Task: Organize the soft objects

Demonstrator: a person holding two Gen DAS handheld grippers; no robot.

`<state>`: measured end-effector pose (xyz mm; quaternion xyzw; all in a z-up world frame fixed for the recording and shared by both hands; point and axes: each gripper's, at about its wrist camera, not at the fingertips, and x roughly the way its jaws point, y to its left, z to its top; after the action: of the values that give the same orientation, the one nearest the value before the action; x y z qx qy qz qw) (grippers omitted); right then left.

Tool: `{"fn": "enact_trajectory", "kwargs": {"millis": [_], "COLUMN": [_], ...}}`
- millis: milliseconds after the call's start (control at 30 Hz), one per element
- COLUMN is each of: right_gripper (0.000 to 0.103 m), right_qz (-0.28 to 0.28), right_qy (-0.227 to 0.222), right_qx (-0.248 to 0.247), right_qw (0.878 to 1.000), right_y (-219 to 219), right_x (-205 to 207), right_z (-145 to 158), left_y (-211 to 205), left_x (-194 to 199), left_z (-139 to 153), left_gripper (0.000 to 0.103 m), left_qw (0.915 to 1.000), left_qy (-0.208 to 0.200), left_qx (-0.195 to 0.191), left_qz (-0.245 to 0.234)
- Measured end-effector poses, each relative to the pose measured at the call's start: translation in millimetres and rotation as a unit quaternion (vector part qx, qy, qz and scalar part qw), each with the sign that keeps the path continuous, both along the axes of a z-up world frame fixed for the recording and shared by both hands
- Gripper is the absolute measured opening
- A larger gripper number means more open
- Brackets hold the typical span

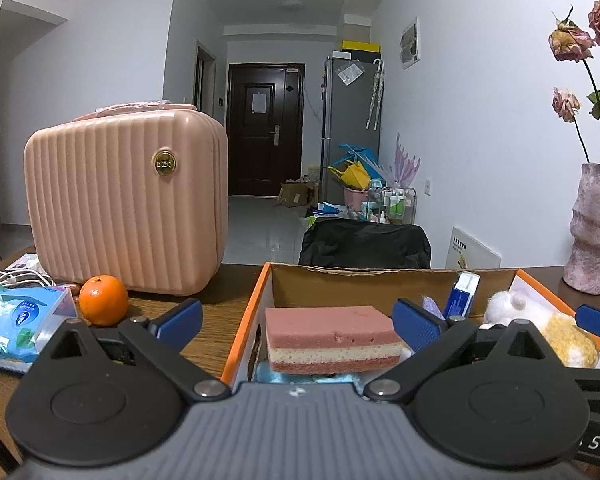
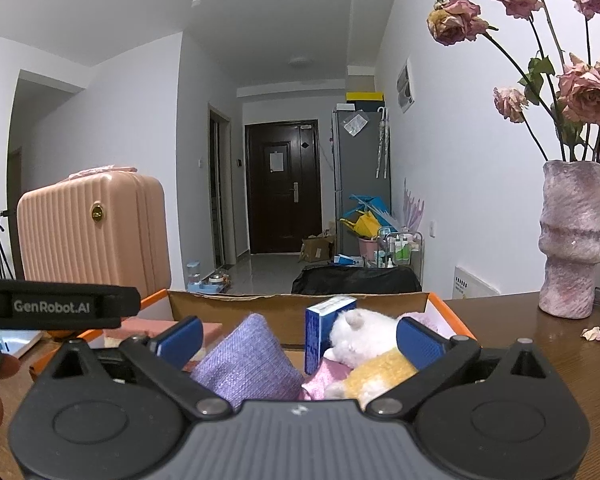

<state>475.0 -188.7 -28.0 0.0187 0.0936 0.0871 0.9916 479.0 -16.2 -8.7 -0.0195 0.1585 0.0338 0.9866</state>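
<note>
Left wrist view: pink-and-cream layered rectangular sponge (image 1: 334, 338) dead ahead between the spread blue fingertips of the left gripper (image 1: 299, 326), long axis lying crosswise, left to right, flat face up. Jaws wide apart, gripping nothing; right pad close to the sponge's right end, contact impossible to judge. Sponge inside the orange-edged cardboard box (image 1: 246, 316), close to its left wall, resting over something light blue and fluffy just below. Open floor of the box beyond the sponge up to the far brown wall. Further right in the box: small blue-and-white carton (image 1: 464, 294) upright, white-and-yellow plush toy (image 1: 540, 320). Outside the box to the left on the brown wooden table (image 1: 216, 316): round orange fruit (image 1: 103, 300), blue plastic tissue pack (image 1: 16, 326), ribbed pink hard-shell case (image 1: 126, 204) standing upright behind them.

Right wrist view: right gripper (image 2: 299, 338) also wide open and empty, hanging over the near part of the same box. Between the pads: lilac woven fabric pouch (image 2: 246, 364) tilted with one corner up, the plush toy lying to the right against the right fingertip, the blue carton upright behind. Mottled pink ceramic vase (image 2: 572, 240) with dried roses well off to the right on the table, fallen petal (image 2: 592, 334) near it.
</note>
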Motion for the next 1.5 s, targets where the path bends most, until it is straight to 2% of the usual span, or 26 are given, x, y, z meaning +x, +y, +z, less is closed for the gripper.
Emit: {"fn": "enact_trajectory", "kwargs": {"millis": [633,1067,1500], "right_gripper": [0.103,0.103,0.103], "right_qz": [-0.017,-0.036,-0.041], "right_qy": [-0.019,-0.028,-0.013], "right_qx": [0.005,0.008,0.006], "right_qw": [1.000,0.999,0.999], "right_y": [-9.6,-28.4,-48.1], "right_x": [-20.4,-59.7,-106.1], "right_z": [2.7,4.8,4.4], "left_y": [-2.6,-4.4,-9.6], "left_x": [-20.8,-53.7,-102.1], "left_z": [6.9,8.0,5.0], "left_gripper": [0.103,0.103,0.103], "left_qw": [0.9998,0.9998,0.9999], "left_qy": [-0.019,-0.013,0.003], "left_qx": [-0.002,-0.011,-0.006], "left_qz": [0.011,0.007,-0.010]}}
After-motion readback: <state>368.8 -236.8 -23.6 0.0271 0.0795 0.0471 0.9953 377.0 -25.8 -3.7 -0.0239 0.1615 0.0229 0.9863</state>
